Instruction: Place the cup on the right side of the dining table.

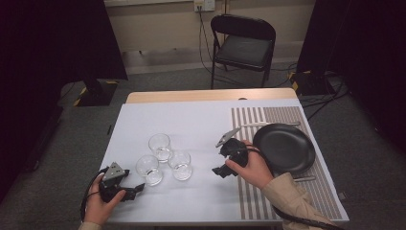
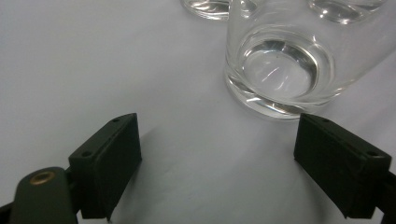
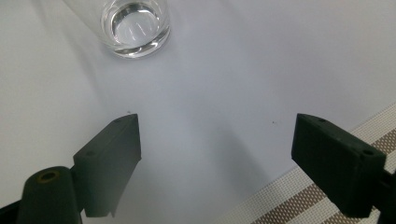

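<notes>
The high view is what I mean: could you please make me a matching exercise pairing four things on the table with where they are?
Things:
1. black plate
2. three glasses
3. left gripper
4. striped placemat

Places:
A. white sheet, middle
B. near left corner
C. on the placemat
D. table's right side

Pairs: 1-C, 2-A, 3-B, 4-D

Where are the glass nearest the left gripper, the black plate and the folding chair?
nearest glass (image 1: 149, 169): high view, on its clear base.
black plate (image 1: 287, 149): high view, on its bare middle.
folding chair (image 1: 243, 49): high view, on its seat.
</notes>
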{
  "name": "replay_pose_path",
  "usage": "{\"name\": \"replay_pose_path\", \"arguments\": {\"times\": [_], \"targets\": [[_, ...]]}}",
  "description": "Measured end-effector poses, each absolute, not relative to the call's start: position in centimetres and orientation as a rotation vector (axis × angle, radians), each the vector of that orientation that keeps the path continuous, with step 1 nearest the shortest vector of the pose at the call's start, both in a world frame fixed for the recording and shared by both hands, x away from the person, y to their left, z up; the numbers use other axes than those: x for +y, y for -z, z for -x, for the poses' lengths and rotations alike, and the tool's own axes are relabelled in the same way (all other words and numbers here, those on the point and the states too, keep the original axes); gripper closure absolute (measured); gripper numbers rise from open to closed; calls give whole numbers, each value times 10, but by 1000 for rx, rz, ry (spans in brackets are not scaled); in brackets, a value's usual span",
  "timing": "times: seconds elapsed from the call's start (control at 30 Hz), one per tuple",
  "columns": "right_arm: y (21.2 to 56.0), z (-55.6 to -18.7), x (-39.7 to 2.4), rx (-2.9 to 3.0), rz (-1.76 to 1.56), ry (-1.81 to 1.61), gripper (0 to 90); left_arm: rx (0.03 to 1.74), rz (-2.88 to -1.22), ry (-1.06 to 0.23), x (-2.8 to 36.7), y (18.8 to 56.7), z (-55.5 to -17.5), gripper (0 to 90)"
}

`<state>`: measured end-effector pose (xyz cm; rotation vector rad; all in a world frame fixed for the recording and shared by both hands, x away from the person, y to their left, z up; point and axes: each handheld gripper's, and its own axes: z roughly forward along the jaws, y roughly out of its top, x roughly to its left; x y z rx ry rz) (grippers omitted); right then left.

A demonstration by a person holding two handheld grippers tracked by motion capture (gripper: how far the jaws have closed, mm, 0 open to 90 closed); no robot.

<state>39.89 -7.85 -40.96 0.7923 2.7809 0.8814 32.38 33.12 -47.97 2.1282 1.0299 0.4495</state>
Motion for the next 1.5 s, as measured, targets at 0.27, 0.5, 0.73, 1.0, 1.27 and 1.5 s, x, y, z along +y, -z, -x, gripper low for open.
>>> {"name": "replay_pose_path", "arguments": {"times": [0.27, 0.5, 0.73, 1.0, 1.27, 1.5], "targets": [[409, -400, -76, 2797, -780, -865, 149, 1033, -2125, -447, 331, 480, -324, 140], [407, -401, -73, 2794, -777, -874, 149, 1030, -2125, -448, 331, 480, -324, 140], [404, -402, -70, 2798, -769, -873, 149, 1030, -2125, -449, 331, 480, -324, 140], [400, -406, -68, 2797, -776, -874, 149, 1030, -2125, -449, 331, 480, -324, 140], [399, -408, -65, 2801, -787, -877, 149, 1032, -2124, -446, 331, 480, -324, 140], [397, -409, -61, 2807, -768, -866, 149, 1029, -2126, -448, 332, 480, -324, 140]]}}
